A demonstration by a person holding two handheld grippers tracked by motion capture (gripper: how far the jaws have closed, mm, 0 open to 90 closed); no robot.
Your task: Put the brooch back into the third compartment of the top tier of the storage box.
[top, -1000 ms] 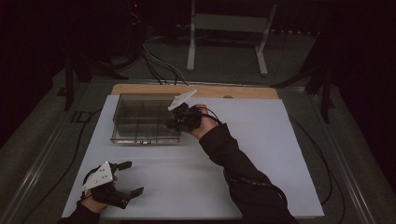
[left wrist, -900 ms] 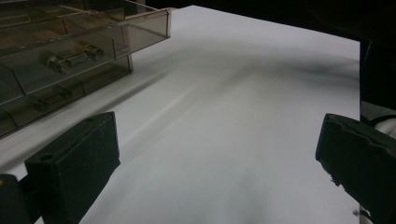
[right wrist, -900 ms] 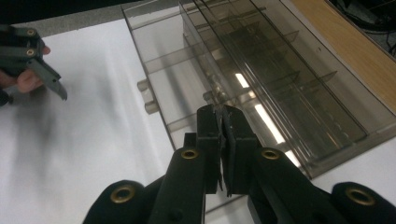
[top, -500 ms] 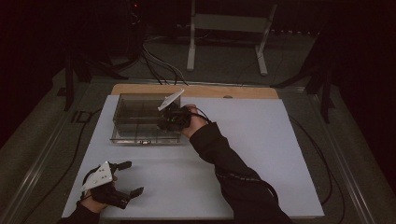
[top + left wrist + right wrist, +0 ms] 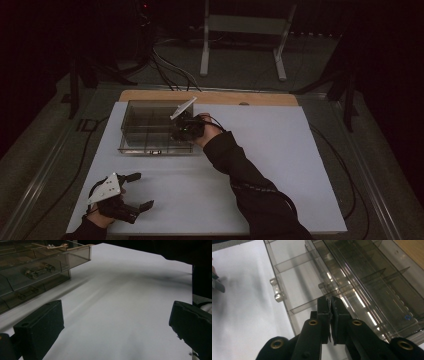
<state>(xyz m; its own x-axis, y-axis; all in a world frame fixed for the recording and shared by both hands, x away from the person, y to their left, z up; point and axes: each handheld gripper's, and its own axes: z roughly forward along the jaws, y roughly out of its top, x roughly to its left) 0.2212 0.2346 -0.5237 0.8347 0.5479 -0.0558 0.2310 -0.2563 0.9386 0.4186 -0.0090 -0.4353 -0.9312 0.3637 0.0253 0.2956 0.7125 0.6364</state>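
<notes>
your right gripper (image 5: 186, 129) sits clenched at the right end of the clear compartment box (image 5: 145, 125), jaws pressed together with nothing clearly between them and a divider wall just ahead of the tips. the box lies far-left on the white table (image 5: 280, 165), its long axis running left to right. your left gripper (image 5: 131, 191) rests spread wide near the table's front edge, well apart, so the right hand is the nearer one.

**Box at the far-left, grippers apart**

A clear plastic compartment box (image 5: 150, 131) sits on the white counter (image 5: 280, 170) near its far-left corner. The right gripper (image 5: 186, 129) is at the box's right end; the left gripper (image 5: 120, 197) is near the near-left corner.
</notes>
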